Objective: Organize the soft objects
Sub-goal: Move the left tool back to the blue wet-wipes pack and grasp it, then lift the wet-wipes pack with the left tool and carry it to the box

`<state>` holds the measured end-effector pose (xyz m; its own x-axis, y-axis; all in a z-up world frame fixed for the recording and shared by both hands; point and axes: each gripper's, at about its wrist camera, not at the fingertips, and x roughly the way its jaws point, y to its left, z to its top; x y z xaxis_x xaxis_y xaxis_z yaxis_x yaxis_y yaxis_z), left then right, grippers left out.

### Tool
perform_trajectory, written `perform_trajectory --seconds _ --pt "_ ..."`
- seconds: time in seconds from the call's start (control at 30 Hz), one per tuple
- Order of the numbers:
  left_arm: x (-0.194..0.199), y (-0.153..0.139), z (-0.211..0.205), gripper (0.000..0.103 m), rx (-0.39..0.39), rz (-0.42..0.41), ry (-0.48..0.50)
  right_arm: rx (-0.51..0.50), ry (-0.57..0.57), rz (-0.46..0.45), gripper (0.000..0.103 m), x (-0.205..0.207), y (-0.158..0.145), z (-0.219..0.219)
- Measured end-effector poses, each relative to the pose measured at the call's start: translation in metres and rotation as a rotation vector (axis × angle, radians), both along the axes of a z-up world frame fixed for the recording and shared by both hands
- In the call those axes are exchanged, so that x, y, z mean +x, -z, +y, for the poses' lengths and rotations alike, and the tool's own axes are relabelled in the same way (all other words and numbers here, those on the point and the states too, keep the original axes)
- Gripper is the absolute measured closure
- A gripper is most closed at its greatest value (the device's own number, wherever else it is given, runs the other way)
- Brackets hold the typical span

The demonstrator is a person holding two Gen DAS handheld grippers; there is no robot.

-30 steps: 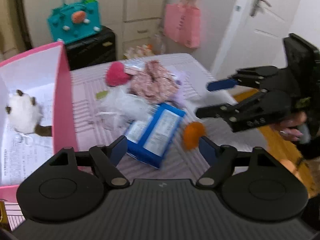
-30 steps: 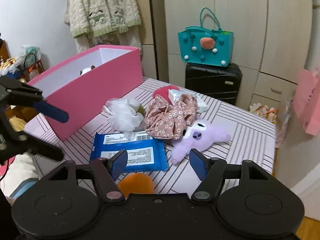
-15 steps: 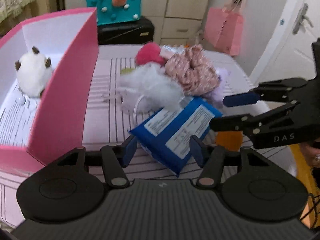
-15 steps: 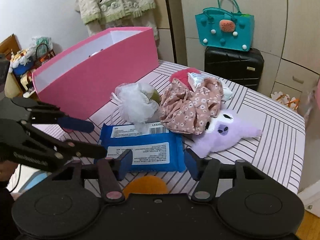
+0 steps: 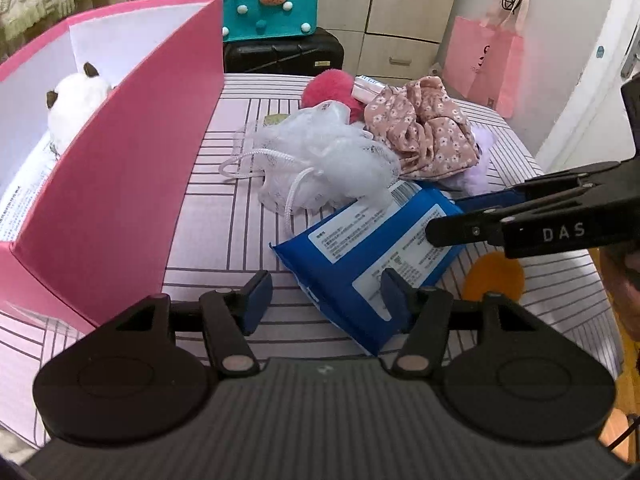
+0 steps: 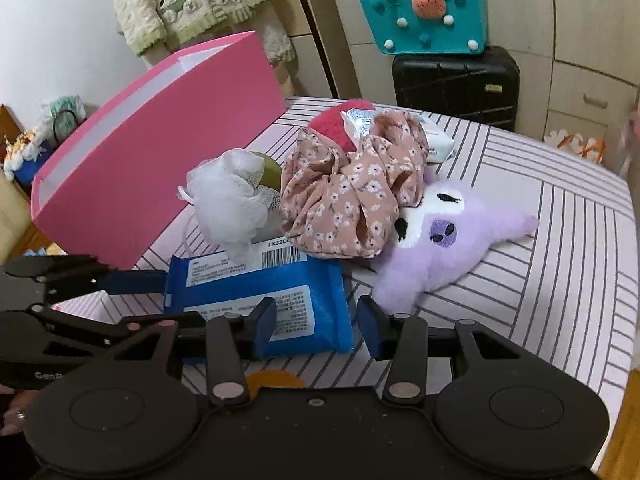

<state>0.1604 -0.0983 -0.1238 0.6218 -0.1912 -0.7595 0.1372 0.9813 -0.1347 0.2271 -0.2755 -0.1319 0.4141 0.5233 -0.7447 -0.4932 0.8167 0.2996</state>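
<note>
A blue wipes pack [image 5: 372,248] lies on the striped bed, in front of a white mesh pouf [image 5: 332,160], a floral cloth [image 5: 420,136], a red fluffy ball [image 5: 328,88] and a purple plush [image 6: 440,240]. My left gripper [image 5: 325,298] hovers at the pack's near corner. Its jaws are opening, with that corner between them and the left pad clear of it. My right gripper [image 6: 317,322] straddles the pack's other end. Its jaws are closing and do not visibly press on the pack. A white plush [image 5: 76,100] lies inside the pink box [image 5: 120,184].
An orange disc [image 5: 494,276] lies on the bed by the right gripper. A teal bag [image 6: 424,12] sits on a black suitcase [image 6: 456,84] behind the bed. A pink paper bag [image 5: 484,64] hangs at the wall. The bed's edge and wood floor are to the right.
Both grippers have sunk closer to the blue pack and now reach it from opposite ends. Both pairs of jaws stand narrower than a second ago.
</note>
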Motion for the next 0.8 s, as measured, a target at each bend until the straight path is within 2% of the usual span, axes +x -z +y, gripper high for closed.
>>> perform_trajectory --seconds 0.07,0.27,0.37,0.53,0.8 --pt "0.0 0.001 0.003 0.044 -0.023 0.001 -0.009 0.012 -0.003 0.008 0.054 0.001 0.0 -0.001" --pt "-0.004 0.003 0.005 0.057 -0.068 -0.017 0.011 0.014 -0.069 -0.02 0.054 0.006 0.003 0.005" --pt "-0.011 0.004 0.0 0.066 -0.035 -0.056 0.045 -0.002 -0.092 -0.058 0.051 0.001 0.003 0.011" --pt "-0.011 0.003 0.0 0.067 -0.063 -0.063 0.061 -0.022 -0.097 -0.072 0.052 -0.007 0.0 0.023" --pt "-0.011 -0.004 0.004 0.067 -0.079 -0.071 0.075 0.021 -0.05 -0.023 0.049 -0.009 -0.01 0.023"
